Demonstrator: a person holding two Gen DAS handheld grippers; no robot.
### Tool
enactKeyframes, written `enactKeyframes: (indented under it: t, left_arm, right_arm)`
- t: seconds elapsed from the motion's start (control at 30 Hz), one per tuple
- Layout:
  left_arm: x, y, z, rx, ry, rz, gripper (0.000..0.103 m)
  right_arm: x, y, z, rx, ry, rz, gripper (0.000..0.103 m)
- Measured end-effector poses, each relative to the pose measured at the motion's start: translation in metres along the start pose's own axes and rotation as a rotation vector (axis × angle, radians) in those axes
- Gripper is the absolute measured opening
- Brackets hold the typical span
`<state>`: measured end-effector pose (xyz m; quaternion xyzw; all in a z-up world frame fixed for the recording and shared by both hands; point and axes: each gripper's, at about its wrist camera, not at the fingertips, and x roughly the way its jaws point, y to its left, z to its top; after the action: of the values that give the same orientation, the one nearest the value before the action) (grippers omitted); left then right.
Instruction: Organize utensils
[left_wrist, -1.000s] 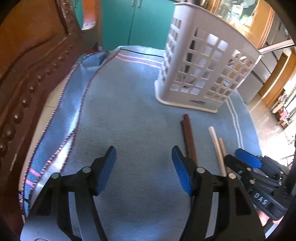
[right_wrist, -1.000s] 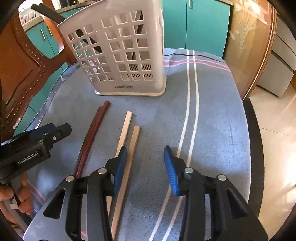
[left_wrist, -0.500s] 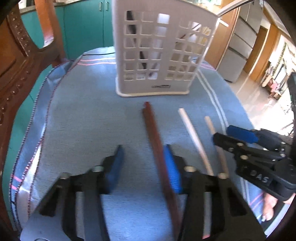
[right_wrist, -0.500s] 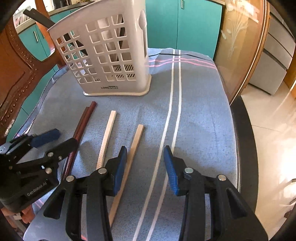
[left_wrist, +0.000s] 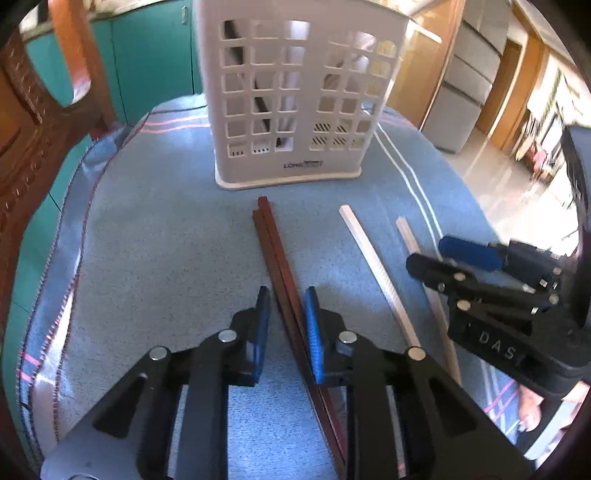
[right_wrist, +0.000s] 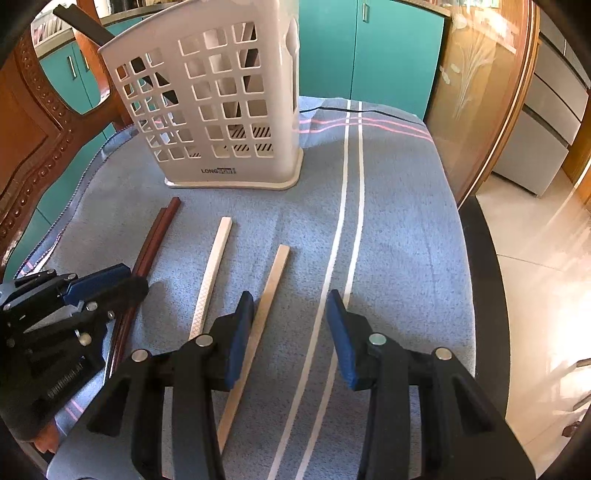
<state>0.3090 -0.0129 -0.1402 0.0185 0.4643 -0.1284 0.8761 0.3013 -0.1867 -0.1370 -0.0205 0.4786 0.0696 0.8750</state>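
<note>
A pair of dark red chopsticks (left_wrist: 275, 240) (right_wrist: 159, 229) lies on the blue cloth (left_wrist: 166, 240), pointing at the white slotted utensil basket (left_wrist: 295, 110) (right_wrist: 207, 110). My left gripper (left_wrist: 288, 321) (right_wrist: 129, 282) straddles the pair low over the cloth. Its jaws are closing, with a thin gap still showing at the left pad. To their right lie a white chopstick (left_wrist: 365, 251) (right_wrist: 214, 266) and a tan one (left_wrist: 406, 232) (right_wrist: 273, 280), apart from each other. My right gripper (right_wrist: 291, 325) (left_wrist: 428, 254) is open with only cloth between its pads, and the tan chopstick runs just under its left finger.
A dark utensil handle (right_wrist: 81, 22) sticks out of the basket's top. A carved wooden chair (left_wrist: 29, 129) stands close on the left. The table's dark rim (right_wrist: 480, 258) curves along the right, with tiled floor beyond. Teal cabinets stand behind.
My left gripper swung right from bare cloth until the red chopsticks lay between its fingers, and its jaws narrowed a lot. The right gripper's view tilted slightly; its jaws kept the same width.
</note>
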Motion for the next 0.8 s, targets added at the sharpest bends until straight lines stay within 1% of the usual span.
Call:
enactKeyframes:
  t: [0.07, 0.1, 0.17, 0.2, 0.23, 0.3, 0.47, 0.67, 0.8]
  left_arm:
    - [0.000, -0.003, 0.000, 0.009, -0.001, 0.016, 0.020]
    - [0.000, -0.003, 0.001, 0.007, 0.000, 0.014, 0.017]
    - [-0.001, -0.004, 0.002, -0.011, 0.002, 0.003, 0.015]
    - [-0.002, -0.001, 0.003, -0.027, 0.002, -0.006, 0.015]
    - [-0.004, 0.000, 0.002, -0.043, -0.003, -0.014, 0.013]
    - [-0.010, 0.005, 0.004, -0.061, -0.019, -0.026, 0.013]
    - [-0.027, 0.009, 0.006, -0.074, -0.078, -0.036, 0.013]
    - [-0.031, 0.015, 0.006, -0.109, -0.083, -0.056, 0.013]
    - [-0.037, 0.019, 0.004, -0.125, -0.095, -0.056, 0.013]
  right_arm:
    - [0.000, 0.002, 0.000, -0.013, -0.005, -0.012, 0.041]
    - [0.000, 0.004, -0.001, -0.023, -0.009, -0.019, 0.041]
    - [0.000, 0.007, -0.001, -0.027, -0.018, -0.014, 0.032]
    - [0.000, 0.008, 0.000, -0.032, -0.020, -0.006, 0.023]
    - [0.000, 0.008, 0.000, -0.035, -0.021, 0.001, 0.017]
    - [0.000, 0.010, 0.000, -0.042, -0.023, 0.007, 0.014]
    - [0.001, 0.012, 0.000, -0.048, -0.028, -0.002, 0.014]
    - [0.001, 0.011, 0.000, -0.041, -0.028, -0.001, 0.014]
    - [0.001, 0.010, 0.001, -0.035, -0.028, 0.000, 0.015]
